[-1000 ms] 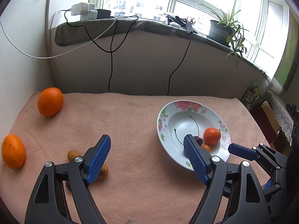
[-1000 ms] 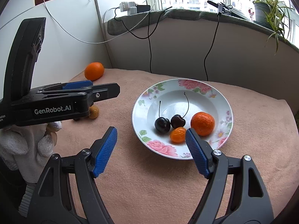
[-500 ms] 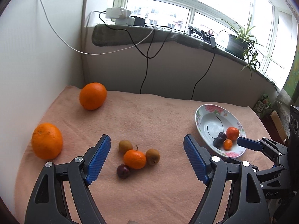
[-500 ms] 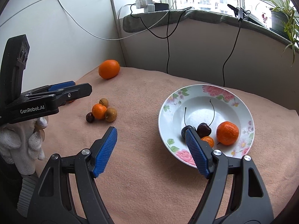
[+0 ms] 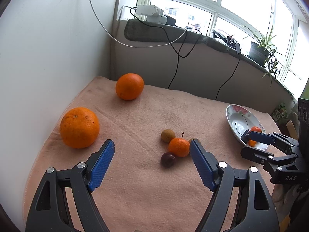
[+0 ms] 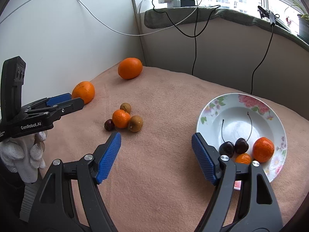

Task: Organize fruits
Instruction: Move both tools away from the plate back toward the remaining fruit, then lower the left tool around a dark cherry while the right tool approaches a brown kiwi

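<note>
Lying on the pink cloth (image 5: 146, 183), two large oranges are seen at the left: the nearer orange (image 5: 79, 127) close beside the white wall, the farther orange (image 5: 129, 86) toward the back corner, its long axis running roughly left to right in the right wrist view. Near the middle, a small cluster is formed by a mandarin (image 5: 178, 147), a dark cherry (image 5: 168, 159) touching it in front with no stem visible, a brown round fruit (image 5: 168, 135) behind it, and a second brown fruit (image 6: 135, 123) just beside it. At the right, a floral plate (image 6: 216, 104) is found holding two stemmed cherries (image 6: 233, 146), stems pointing up toward the plate's far rim, a mandarin (image 6: 263, 149) and a smaller orange fruit (image 6: 243, 158). The left gripper (image 5: 152, 164) is held with jaws wide apart above the cloth, nothing between them; its right pad is seen just in front of the cluster. The right gripper (image 6: 156, 156) is likewise spread, empty, one finger (image 6: 204, 162) overlapping the plate's near rim in view.
</note>
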Demonstrator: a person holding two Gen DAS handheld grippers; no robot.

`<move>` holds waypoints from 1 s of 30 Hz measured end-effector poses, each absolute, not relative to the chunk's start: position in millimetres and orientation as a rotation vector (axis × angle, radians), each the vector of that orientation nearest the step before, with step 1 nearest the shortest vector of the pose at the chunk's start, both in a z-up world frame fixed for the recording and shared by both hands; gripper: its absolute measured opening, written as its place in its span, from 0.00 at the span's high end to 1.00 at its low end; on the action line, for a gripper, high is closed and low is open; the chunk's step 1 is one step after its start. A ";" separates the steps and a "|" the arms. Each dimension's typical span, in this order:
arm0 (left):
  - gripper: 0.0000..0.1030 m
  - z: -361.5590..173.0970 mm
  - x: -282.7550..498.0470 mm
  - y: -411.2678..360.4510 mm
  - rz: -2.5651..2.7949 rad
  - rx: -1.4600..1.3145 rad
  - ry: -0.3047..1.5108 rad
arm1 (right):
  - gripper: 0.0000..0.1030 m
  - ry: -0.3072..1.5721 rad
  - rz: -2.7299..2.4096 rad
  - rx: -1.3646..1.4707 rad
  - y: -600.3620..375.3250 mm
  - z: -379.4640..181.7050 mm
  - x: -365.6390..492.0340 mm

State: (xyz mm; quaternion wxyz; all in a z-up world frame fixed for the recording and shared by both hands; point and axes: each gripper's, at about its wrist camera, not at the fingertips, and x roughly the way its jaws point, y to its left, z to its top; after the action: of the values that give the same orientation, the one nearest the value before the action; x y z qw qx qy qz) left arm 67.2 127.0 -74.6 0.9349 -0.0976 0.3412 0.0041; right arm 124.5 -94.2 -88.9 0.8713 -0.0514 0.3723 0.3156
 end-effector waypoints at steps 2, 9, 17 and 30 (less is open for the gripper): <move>0.30 -79.6 65.4 128.7 -0.009 -0.206 0.709 | 0.24 0.788 0.676 -0.105 -87.2 -91.9 126.5; 0.39 -97.4 65.3 127.5 -0.073 -0.236 0.751 | 0.24 0.818 0.725 -0.138 -62.1 -107.8 131.8; 0.62 -109.5 73.0 115.8 -0.131 -0.209 0.805 | 0.45 0.861 0.738 -0.163 -42.6 -124.4 143.8; 0.68 -122.9 90.7 106.1 -0.148 -0.167 0.859 | 0.58 0.919 0.732 -0.153 -32.2 -141.3 162.1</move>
State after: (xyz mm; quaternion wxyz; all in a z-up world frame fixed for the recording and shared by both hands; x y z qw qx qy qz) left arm 90.7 106.1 -122.9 0.9032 -0.0807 0.4155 -0.0717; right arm 162.1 -32.2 -141.3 0.8297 -0.0720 0.4331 0.3449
